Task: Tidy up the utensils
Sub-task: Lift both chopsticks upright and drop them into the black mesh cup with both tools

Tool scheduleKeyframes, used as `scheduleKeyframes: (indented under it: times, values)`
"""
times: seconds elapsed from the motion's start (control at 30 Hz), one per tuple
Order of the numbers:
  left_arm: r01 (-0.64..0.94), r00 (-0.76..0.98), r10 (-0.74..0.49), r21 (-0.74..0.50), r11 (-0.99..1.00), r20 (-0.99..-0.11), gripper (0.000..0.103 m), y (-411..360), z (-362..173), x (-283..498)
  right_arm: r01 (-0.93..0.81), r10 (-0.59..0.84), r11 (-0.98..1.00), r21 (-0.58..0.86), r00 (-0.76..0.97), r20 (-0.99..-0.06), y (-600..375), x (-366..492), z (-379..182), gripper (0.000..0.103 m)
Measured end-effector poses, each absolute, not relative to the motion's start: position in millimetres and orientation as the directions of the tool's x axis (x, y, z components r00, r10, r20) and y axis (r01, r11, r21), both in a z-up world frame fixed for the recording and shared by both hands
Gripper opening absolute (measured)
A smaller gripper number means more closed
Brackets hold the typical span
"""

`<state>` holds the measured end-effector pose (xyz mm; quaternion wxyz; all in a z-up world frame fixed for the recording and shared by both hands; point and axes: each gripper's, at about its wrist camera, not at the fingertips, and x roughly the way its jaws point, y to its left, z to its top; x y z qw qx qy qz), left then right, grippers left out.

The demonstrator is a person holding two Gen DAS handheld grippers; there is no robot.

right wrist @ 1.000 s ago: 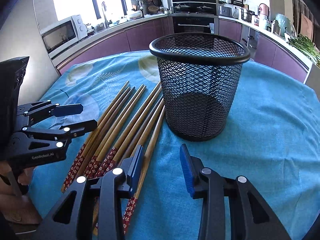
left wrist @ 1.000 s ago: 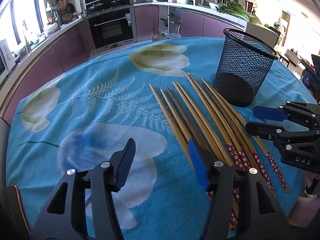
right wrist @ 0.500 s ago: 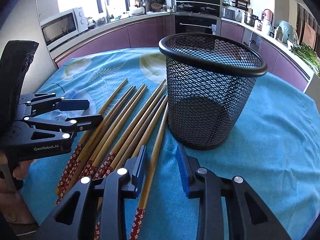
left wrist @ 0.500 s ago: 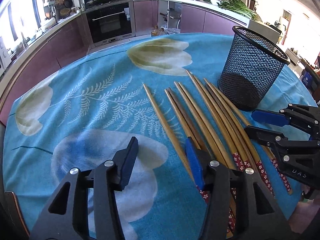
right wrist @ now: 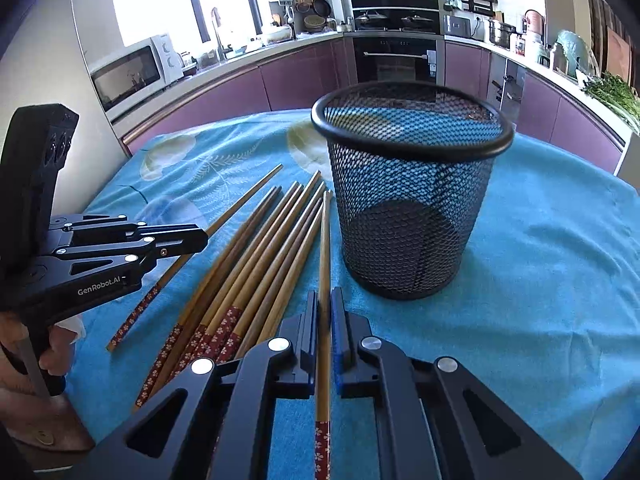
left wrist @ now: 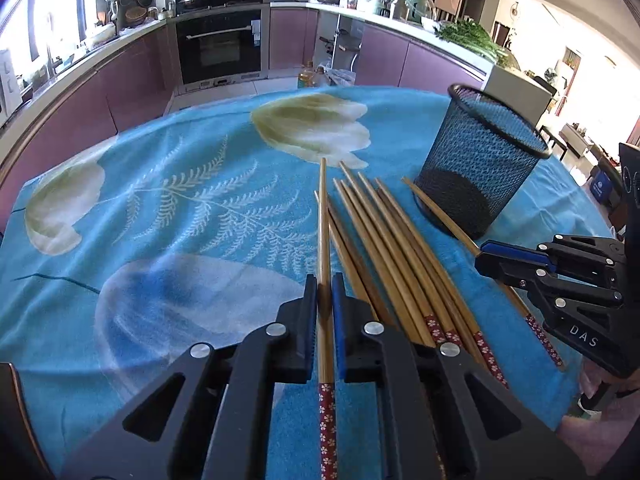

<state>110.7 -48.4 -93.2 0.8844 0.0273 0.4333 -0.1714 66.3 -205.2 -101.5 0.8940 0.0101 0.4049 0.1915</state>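
Observation:
Several bamboo chopsticks [left wrist: 384, 248] with red flowered ends lie side by side on the blue tablecloth. My left gripper [left wrist: 325, 284] is shut on the leftmost chopstick [left wrist: 323, 216], which runs straight out between its pads. My right gripper [right wrist: 325, 300] is shut on the rightmost chopstick [right wrist: 325, 240], next to the black mesh holder [right wrist: 412, 208]. The holder stands upright with nothing in it. In the left wrist view, the right gripper [left wrist: 486, 258] shows beside the holder [left wrist: 480, 168]. The left gripper [right wrist: 202, 238] shows at the left of the right wrist view, with the other chopsticks [right wrist: 256, 264] between the two.
The flowered tablecloth [left wrist: 180, 200] covers a round table. Purple kitchen cabinets and an oven [left wrist: 220, 44] stand beyond its far edge. A person's hand [right wrist: 52, 356] grips the left gripper's handle at the table's near edge.
Both grippers have closed, each onto one chopstick. The left gripper's chopstick has swung away from the row and now points straight ahead.

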Motion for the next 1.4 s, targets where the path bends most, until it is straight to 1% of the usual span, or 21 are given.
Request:
scheduleKeyframes:
  times: [0.17,0.37,0.57,0.8,1.0,1.1,1.2,1.3,1.4]
  values:
    - [0.358,0.6,-0.346,-0.144,0.922,-0.721,0.008,-39,-65,100,-0.368,0.408,0.907,0.207,0.637,-0.654,-215,56,-76,0.006]
    - [0.418,0.637,-0.447,-0.205,0.885,-0.629,0.008,-29,-23,87,-0.397,0.455,0.888,0.231,0.692,-0.561,-227,45,-44,0.006]
    - [0.483,0.659,-0.529,-0.24,0.842,-0.534,0.008,-25,20,73,-0.42,0.48,0.877,0.234,0.739,-0.473,-239,40,-16,0.006]
    - [0.531,0.683,-0.583,-0.249,0.81,-0.44,0.008,-36,62,76,-0.438,0.496,0.868,0.232,0.784,-0.375,-258,50,22,0.006]
    - [0.574,0.686,-0.623,-0.247,0.781,-0.377,0.008,-65,98,92,-0.429,0.472,0.881,0.198,0.82,-0.323,-272,59,50,0.005]
    - [0.585,0.683,-0.627,-0.234,0.776,-0.375,0.008,-82,107,99,-0.414,0.453,0.891,0.186,0.84,-0.299,-280,63,60,0.006]
    - [0.587,0.677,-0.617,-0.212,0.782,-0.402,0.008,-104,106,110,-0.395,0.43,0.902,0.172,0.852,-0.298,-284,73,59,0.005]
    - [0.589,0.655,-0.603,-0.194,0.785,-0.455,0.008,-126,92,120,-0.383,0.417,0.909,0.165,0.843,-0.341,-282,87,47,0.005]
    - [0.589,0.621,-0.591,-0.192,0.785,-0.515,0.008,-143,74,127,-0.377,0.412,0.911,0.167,0.812,-0.413,-278,102,26,0.005]
